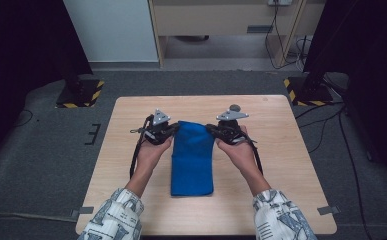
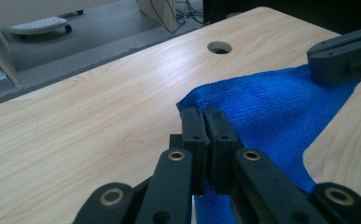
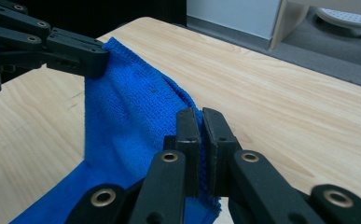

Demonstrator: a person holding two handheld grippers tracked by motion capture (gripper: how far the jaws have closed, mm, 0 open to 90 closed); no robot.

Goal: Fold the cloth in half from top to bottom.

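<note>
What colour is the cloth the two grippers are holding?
The cloth is bright blue all over, with no pattern. It shows best in the right gripper view.

You see a light wooden table (image 1: 281,150) with a round hole (image 2: 219,47), standing on grey carpet (image 1: 46,165); two yellow-black striped stand bases (image 1: 81,94) flank it.

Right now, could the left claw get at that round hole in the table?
Probably not without letting go: the left claw is shut on a corner of the blue cloth, while the hole lies farther off across bare wood. Nothing else blocks the way.
</note>
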